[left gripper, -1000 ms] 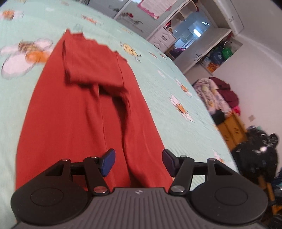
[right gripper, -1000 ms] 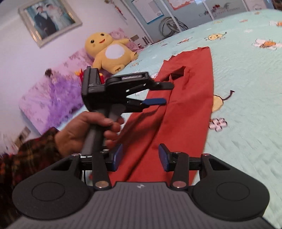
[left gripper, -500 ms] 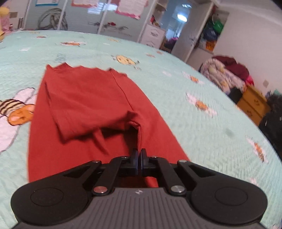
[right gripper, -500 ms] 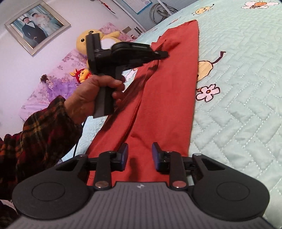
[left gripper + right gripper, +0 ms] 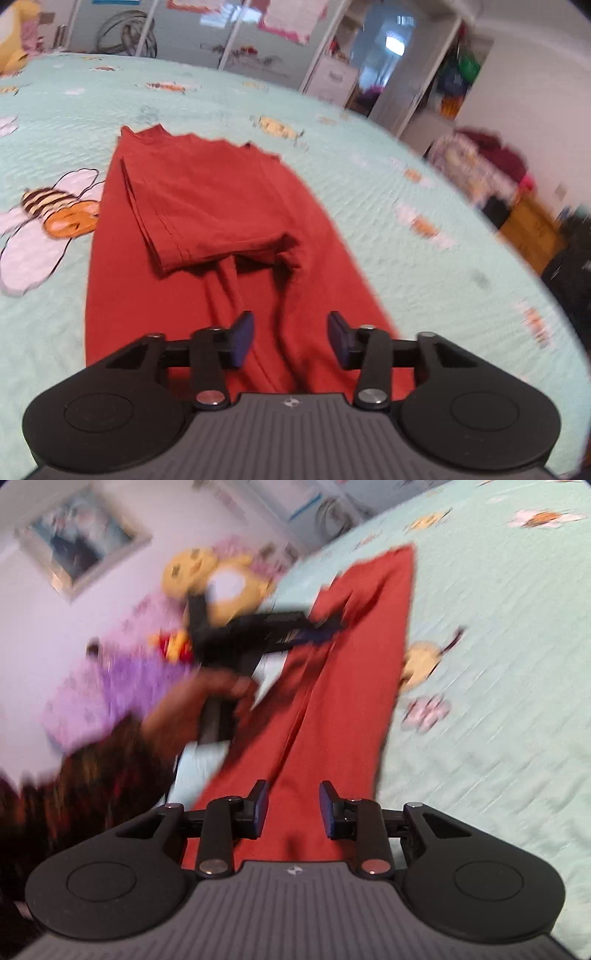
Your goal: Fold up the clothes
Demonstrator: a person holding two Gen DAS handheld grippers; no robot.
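Left wrist view: rust-red cotton shirt (image 5: 207, 221) runs lengthwise straight ahead on the bed, left tool (image 5: 291, 338) gaping, empty, right tool (image 5: 293, 808) likewise.

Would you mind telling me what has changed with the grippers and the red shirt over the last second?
The left gripper pinched shut on a ridge of the red shirt half a second ago and has now opened, letting it go. The right gripper stayed open over the shirt's near end. The shirt stayed on the bedspread, sleeve folded inward.
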